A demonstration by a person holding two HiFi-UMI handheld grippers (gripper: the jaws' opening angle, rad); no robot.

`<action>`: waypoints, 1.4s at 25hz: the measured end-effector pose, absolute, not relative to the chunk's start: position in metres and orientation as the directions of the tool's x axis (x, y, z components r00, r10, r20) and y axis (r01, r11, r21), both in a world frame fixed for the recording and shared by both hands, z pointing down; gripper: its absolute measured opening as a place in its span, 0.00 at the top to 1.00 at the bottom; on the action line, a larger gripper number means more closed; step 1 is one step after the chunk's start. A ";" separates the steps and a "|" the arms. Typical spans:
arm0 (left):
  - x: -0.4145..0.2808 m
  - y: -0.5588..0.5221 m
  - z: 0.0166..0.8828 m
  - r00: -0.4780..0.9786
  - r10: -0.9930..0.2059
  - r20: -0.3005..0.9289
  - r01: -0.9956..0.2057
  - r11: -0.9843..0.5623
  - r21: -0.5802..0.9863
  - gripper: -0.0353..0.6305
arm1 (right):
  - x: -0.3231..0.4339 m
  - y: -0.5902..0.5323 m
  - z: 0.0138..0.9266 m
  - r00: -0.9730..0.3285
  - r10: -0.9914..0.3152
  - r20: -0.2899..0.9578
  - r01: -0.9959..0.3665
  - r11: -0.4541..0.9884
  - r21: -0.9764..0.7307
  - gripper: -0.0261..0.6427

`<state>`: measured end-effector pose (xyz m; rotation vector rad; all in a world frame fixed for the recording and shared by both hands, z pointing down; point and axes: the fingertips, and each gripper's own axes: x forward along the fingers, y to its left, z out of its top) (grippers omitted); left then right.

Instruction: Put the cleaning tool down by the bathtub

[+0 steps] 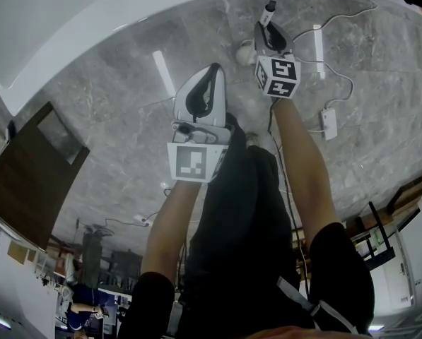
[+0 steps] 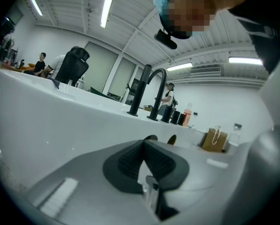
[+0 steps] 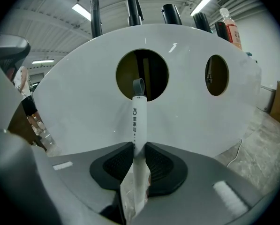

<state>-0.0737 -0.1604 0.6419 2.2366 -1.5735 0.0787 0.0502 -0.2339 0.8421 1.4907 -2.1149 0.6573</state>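
Observation:
The cleaning tool (image 3: 138,121) is a slim white handle with a grey loop at its tip and black print down its side. My right gripper (image 3: 139,149) is shut on it, and the handle sticks up out of the pads. The head view shows that gripper (image 1: 267,30) holding the tool (image 1: 268,13) out towards the white bathtub (image 1: 90,20). Straight ahead of it, the tub's end wall (image 3: 83,102) has two round holes. My left gripper (image 1: 209,73) hangs lower and to the left over the floor, its jaws (image 2: 145,146) shut on nothing.
White cables and a power strip (image 1: 329,122) lie on the grey marble floor to the right. A dark wooden cabinet (image 1: 30,182) stands at the left. Black faucets (image 2: 154,95) rise from the tub rim, with bottles (image 3: 229,29) beside them. A paper bag (image 2: 214,139) stands further off.

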 end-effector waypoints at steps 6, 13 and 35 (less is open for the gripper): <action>-0.075 -0.162 0.642 0.360 -0.894 0.267 -0.915 -0.281 0.291 0.93 | 0.049 -0.239 0.844 -0.302 -0.723 0.622 -0.947 0.300 -0.112 0.83; -0.072 -0.163 0.647 0.369 -0.890 0.269 -0.912 -0.289 0.292 0.93 | 0.047 -0.248 0.852 -0.303 -0.722 0.622 -0.947 0.301 -0.112 0.83; -0.071 -0.164 0.654 0.374 -0.884 0.281 -0.904 -0.279 0.324 0.93 | 0.048 -0.257 0.859 -0.297 -0.722 0.625 -0.951 0.285 -0.122 0.83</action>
